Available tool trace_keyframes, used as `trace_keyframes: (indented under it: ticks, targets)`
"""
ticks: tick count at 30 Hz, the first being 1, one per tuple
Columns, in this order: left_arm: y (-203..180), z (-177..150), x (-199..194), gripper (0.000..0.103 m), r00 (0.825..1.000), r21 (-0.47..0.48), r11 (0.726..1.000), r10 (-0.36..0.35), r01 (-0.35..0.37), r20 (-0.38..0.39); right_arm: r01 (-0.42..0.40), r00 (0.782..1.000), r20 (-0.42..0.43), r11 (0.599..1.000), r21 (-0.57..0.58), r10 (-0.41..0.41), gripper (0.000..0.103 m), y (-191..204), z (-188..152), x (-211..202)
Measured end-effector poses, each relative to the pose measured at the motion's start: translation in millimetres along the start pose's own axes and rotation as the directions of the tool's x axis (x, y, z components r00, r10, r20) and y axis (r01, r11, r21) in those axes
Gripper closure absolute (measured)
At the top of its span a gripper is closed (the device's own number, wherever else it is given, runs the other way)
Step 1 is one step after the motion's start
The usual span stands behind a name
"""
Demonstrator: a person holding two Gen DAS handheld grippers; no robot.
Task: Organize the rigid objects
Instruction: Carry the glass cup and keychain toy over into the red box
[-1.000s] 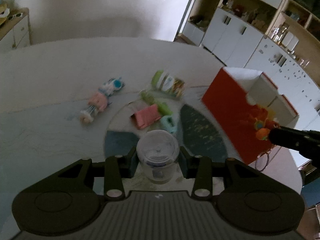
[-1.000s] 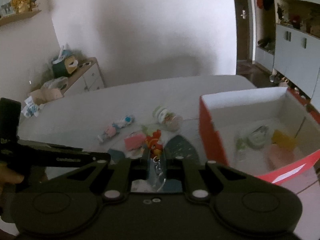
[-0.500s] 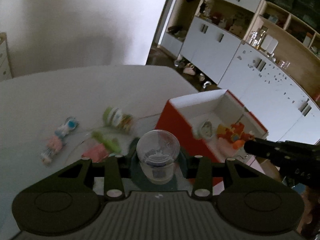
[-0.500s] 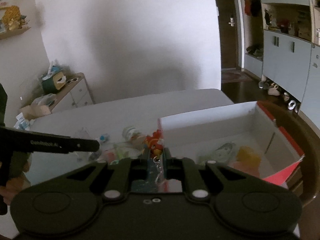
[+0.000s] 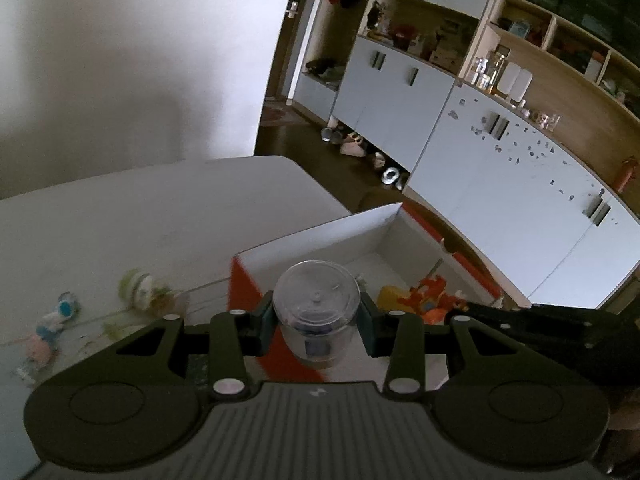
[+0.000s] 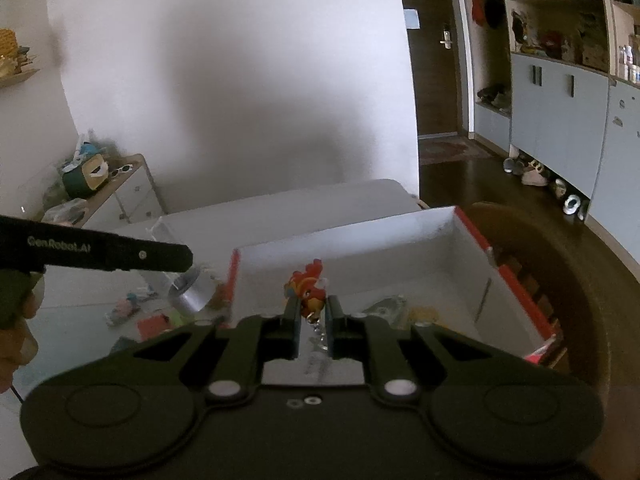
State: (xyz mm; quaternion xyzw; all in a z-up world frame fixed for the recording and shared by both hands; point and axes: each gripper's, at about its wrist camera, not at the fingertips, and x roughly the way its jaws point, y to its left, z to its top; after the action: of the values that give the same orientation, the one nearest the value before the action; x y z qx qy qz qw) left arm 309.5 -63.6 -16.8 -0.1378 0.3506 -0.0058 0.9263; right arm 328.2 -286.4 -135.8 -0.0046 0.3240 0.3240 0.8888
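Observation:
My left gripper (image 5: 317, 320) is shut on a clear plastic jar (image 5: 317, 308) with a round lid, held over the near left corner of a red box (image 5: 320, 236) with a white inside. My right gripper (image 6: 313, 320) is shut on a small red-orange toy keychain (image 6: 307, 288), whose chain hangs between the fingers, above the open box (image 6: 340, 256). In the left wrist view the right gripper (image 5: 460, 312) and its orange toy (image 5: 432, 300) reach in from the right. In the right wrist view the left gripper (image 6: 176, 258) with the jar (image 6: 188, 288) comes in from the left.
Left on the white table (image 5: 160, 216) are a pastel toy (image 5: 48, 332), a green-lidded jar (image 5: 140, 288) and a pink item (image 6: 154, 326). A yellow piece (image 5: 390, 296) and other small items lie in the box. White cabinets and shelves stand at the right.
Both grippers have swung right from the toy pile to above the box, the left one also rising. Each still holds its object; the box interior now shows below them.

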Motion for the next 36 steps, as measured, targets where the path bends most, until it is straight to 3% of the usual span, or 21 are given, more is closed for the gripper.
trace_keyframes:
  ticks: [15, 23, 28, 36]
  targets:
    - [-55.1, 3.4, 83.9, 0.062, 0.988, 0.082, 0.994, 0.077, -0.066, -0.132, 0.037, 0.998, -0.049, 0.999, 0.004, -0.037, 0.093, -63.6, -4.9, 27.1]
    - [-67.1, -10.0, 133.0, 0.062, 0.963, 0.102, 0.993, 0.089, -0.065, -0.254, 0.057, 0.994, -0.090, 0.998, -0.033, -0.060, 0.093, -78.8, -10.2, 50.8]
    - [-83.1, -13.8, 156.4, 0.062, 0.943, 0.162, 0.985, 0.109, -0.060, -0.313, 0.064, 0.991, -0.109, 0.995, -0.076, -0.072, 0.093, -85.4, -12.7, 60.8]
    - [-92.3, -20.0, 191.4, 0.062, 0.906, 0.210, 0.975, 0.151, -0.071, -0.396, 0.048, 0.987, -0.151, 0.994, -0.103, -0.063, 0.093, -91.8, -16.8, 73.1]
